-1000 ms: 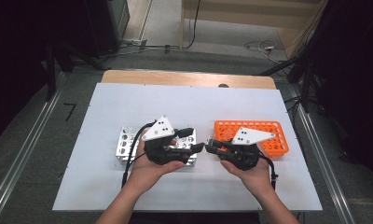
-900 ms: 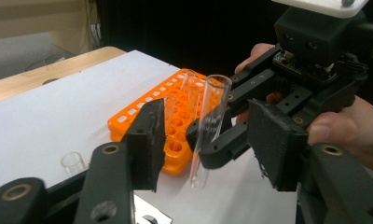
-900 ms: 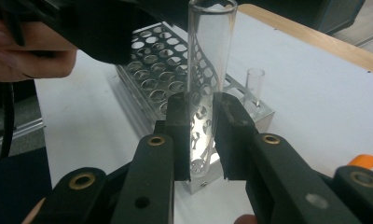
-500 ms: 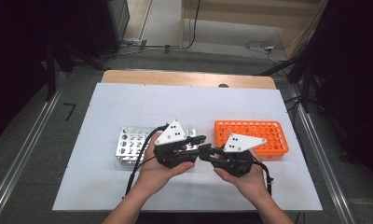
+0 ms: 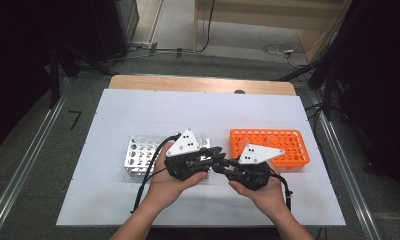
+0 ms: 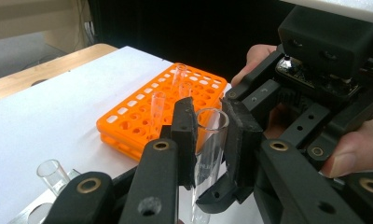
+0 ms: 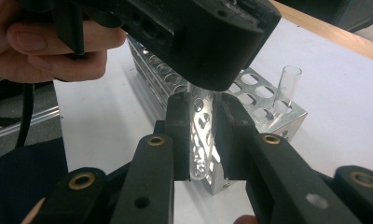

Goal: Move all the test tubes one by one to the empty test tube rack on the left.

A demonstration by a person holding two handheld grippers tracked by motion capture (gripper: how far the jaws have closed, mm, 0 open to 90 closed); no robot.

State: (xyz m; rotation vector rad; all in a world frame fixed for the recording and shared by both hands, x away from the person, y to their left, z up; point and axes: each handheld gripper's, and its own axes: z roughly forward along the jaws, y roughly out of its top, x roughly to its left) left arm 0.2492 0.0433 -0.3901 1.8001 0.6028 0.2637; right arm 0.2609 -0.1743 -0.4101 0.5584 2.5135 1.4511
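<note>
One test tube (image 6: 208, 154) clamped between both grippers' jaws.

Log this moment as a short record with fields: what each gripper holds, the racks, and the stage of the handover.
left gripper: jaws closed on the upper part of the test tube
right gripper: jaws around the tube's lower, rounded end
silver rack: left of the grippers, one tube standing in it
orange rack: right of them, several tubes standing in it
stage: tube held in the air between both racks, both grippers on it
</note>
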